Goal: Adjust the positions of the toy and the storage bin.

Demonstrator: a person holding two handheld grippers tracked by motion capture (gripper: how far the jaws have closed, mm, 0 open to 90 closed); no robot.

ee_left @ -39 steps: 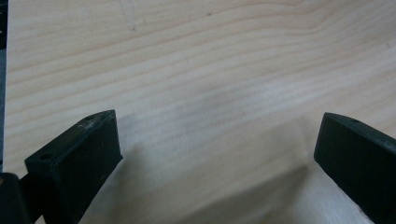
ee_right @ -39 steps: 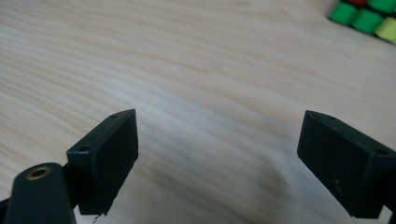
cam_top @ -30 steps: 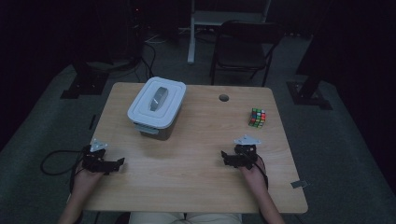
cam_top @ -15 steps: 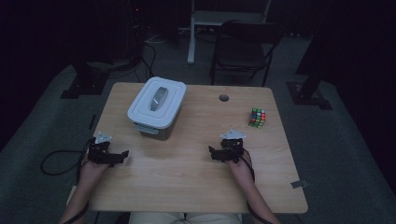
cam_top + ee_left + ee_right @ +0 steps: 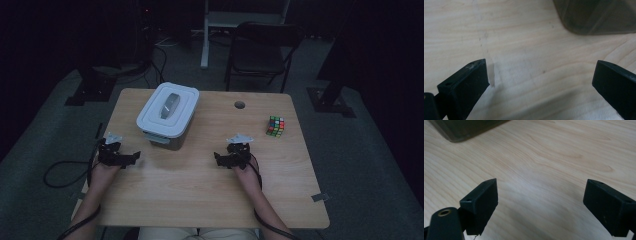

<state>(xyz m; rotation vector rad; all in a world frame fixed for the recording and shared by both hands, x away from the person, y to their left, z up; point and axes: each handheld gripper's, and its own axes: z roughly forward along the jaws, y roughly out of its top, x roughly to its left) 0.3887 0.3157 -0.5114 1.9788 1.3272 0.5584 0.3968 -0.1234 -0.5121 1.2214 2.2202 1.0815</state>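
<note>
Since 1 second ago, the 2 spread, empty tongs, left gripper (image 5: 131, 159) and right gripper (image 5: 220, 160), are turned inward toward the lidded box (image 5: 168, 115) placed between and ahead of them, so a 2-sided grasp is probably being prepared.

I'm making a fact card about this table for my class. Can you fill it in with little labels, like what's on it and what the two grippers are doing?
Table: light wooden table, small round hole near the far edge
Box: grey lidded box, lid on, far left part of the table
Cube: colourful puzzle cube, far right, standing alone
Left gripper: left gripper, open, holding nothing, near the box
Right gripper: right gripper, open, holding nothing, mid-table
Touching: neither gripper touches the box or the cube
</note>
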